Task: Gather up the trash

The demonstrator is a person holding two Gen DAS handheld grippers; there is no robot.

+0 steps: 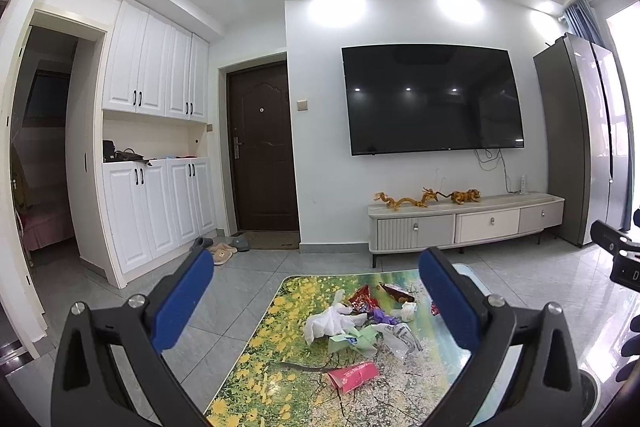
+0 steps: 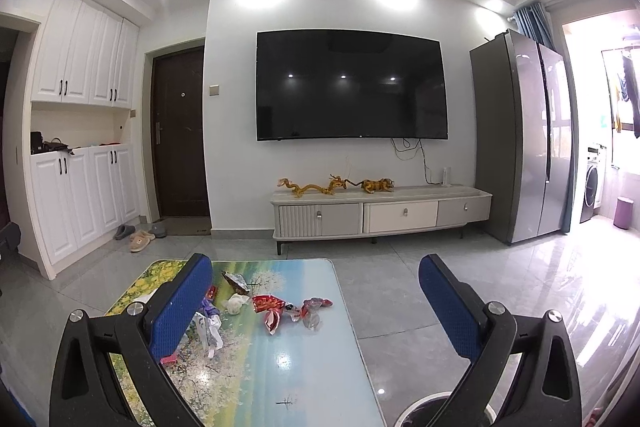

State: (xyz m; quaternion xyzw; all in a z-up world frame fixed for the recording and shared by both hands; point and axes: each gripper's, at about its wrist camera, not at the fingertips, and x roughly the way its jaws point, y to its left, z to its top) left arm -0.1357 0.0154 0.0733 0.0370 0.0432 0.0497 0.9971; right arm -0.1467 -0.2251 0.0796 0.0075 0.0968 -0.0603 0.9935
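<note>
On the glossy low table with a flower-landscape print (image 1: 256, 343), crumpled wrappers and plastic scraps (image 1: 360, 323) lie at 12 o'clock of the blue-padded left gripper (image 1: 316, 301), which is spread wide and empty. The blue-padded right gripper (image 2: 316, 301) is equally wide and empty, the litter at its 11 o'clock.

Both the left gripper (image 1: 316, 301) and right gripper (image 2: 316, 303) are showing black plastic frames, silver screws and textured blue finger pads (image 2: 182, 305).
</note>
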